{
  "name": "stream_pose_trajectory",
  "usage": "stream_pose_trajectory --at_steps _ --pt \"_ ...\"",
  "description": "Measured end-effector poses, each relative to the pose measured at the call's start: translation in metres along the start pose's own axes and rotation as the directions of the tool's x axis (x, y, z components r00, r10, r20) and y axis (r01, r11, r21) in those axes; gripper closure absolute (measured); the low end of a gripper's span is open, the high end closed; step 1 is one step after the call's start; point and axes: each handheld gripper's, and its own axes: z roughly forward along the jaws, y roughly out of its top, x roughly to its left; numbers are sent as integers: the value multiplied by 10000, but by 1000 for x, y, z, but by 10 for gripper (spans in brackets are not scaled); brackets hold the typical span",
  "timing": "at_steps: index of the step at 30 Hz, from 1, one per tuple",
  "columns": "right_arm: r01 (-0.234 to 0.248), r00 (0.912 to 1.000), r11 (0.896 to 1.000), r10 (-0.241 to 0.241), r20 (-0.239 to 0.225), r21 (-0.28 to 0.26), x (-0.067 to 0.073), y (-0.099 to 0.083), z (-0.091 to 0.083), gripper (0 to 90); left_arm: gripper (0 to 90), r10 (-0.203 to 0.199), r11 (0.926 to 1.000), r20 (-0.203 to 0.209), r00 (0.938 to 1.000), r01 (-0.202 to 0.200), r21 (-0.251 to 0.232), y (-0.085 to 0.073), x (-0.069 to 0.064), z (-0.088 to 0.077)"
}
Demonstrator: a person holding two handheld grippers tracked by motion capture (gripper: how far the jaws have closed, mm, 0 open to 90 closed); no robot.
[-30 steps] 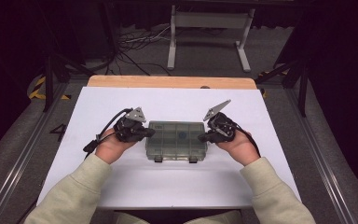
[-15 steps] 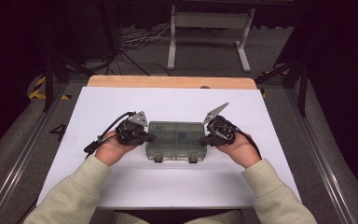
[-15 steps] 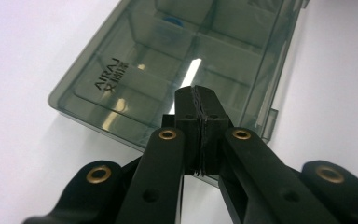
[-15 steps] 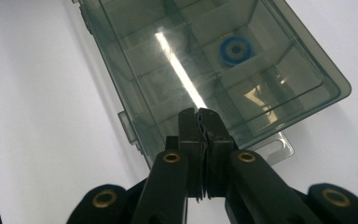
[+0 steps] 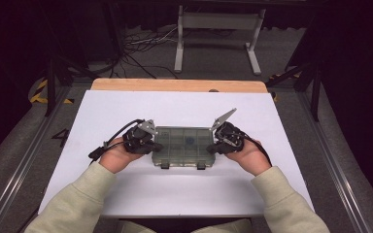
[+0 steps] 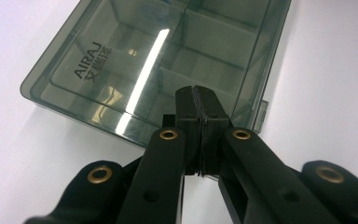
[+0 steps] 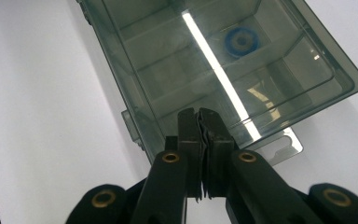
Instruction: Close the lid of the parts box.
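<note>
A smoky see-through compartment box lies with its lid down in the middle of the white table. My left gripper is at its left end, jaws shut with nothing between them. In the left gripper view the closed tips sit over the box at the edge of its lid. My right gripper is at the right end, also shut and empty. In the right gripper view its tips reach over the box at the lid's edge. A blue ring lies in one compartment.
Two latches stick out of the box's near side. A clear hang tab juts from its end. A wooden strip borders the table's far edge. Beyond it are a metal stand and floor cables.
My left gripper has edged slightly toward the box's left end. The right gripper and the box have stayed put.
</note>
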Motion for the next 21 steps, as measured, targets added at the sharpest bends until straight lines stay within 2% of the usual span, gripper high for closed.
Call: stream_pose_trajectory --at_steps 10,14,19,21 --pt "161 9997 9999 -160 189 -53 3 -2 2 880 890 0 10000 81 10000 1 -47 -1 0 1" --pt "248 9991 9997 -247 345 -22 6 -2 2 880 890 115 9999 -140 9998 -116 -109 -2 -1 2" --pt "292 9986 9995 -287 433 -97 7 -3 3 879 892 71 9998 -116 9999 -73 -206 -4 -1 2" --pt "308 9986 9995 -304 433 -104 8 -4 2 879 892 -47 9992 -105 9999 43 -391 -6 -2 2"
